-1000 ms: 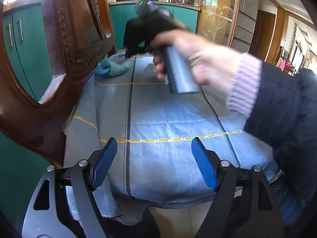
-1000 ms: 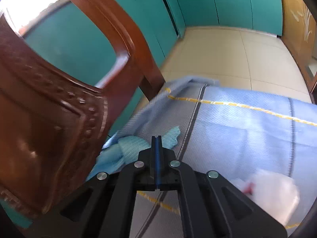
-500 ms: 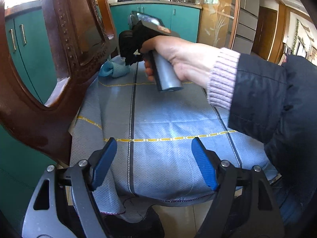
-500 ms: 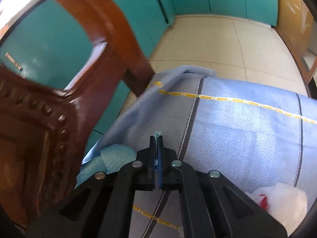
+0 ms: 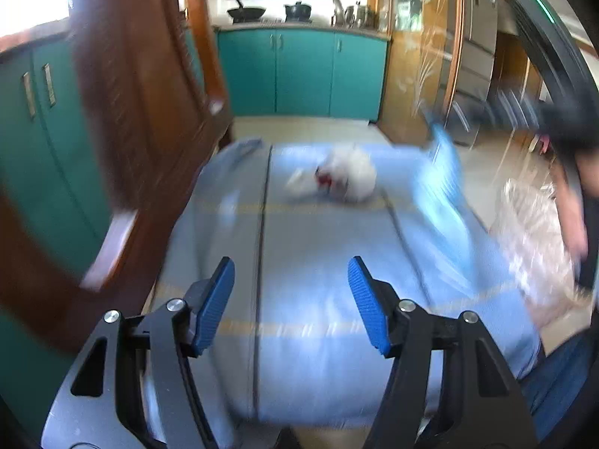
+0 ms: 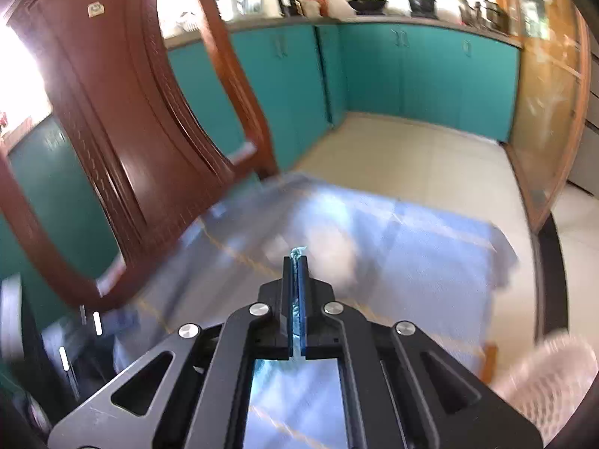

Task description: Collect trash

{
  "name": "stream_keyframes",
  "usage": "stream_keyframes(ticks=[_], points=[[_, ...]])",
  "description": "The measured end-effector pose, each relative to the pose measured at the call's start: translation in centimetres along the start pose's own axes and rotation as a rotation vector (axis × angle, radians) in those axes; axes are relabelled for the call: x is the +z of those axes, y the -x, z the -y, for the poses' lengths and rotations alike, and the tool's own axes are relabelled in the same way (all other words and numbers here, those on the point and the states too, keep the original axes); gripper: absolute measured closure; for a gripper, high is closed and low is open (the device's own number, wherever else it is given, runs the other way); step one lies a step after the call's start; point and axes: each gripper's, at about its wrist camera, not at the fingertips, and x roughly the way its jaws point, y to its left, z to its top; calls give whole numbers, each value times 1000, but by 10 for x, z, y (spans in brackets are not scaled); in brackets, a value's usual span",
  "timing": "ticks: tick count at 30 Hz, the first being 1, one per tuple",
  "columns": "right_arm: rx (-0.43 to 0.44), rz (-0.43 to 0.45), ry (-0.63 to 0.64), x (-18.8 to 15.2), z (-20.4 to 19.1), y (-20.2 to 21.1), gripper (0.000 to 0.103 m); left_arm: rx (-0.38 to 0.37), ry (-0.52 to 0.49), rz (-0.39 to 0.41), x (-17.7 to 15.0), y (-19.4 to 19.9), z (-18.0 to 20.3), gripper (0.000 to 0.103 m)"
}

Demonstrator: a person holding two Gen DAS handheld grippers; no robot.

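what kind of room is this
Most likely a home kitchen with a dining area: teal cabinets run under a counter holding a wok and pots, and a carved wooden chair stands beside a table with a blue cloth.

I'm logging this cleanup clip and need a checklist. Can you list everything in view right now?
White crumpled wad: one, white with a red spot, on the tablecloth's far half.
Blue cloth: one, light blue, in the air at the table's right edge, pinched in the right tongs.
Clear plastic bag: one, translucent, right of the table.
Tablecloth: one, pale blue with yellow lines.
Wooden chair: one, reddish brown, left of the table.
Cabinets: teal, along the walls.
Left tongs: open, empty, above the tablecloth.
Right tongs: shut on the cloth.
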Motion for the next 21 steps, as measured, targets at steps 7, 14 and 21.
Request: stream_keyframes(ticks=[7,14,21], points=[[-7,8,-75,-39,45,-8,79,13,-38,-48,64,-87,26,19],[-89,64,13,-43,49,30,36,26,-163,-183,78,-170,71,16],[-118,-82,23,-67,63,-15,36,42,-159,-233,63,-179,69,77]])
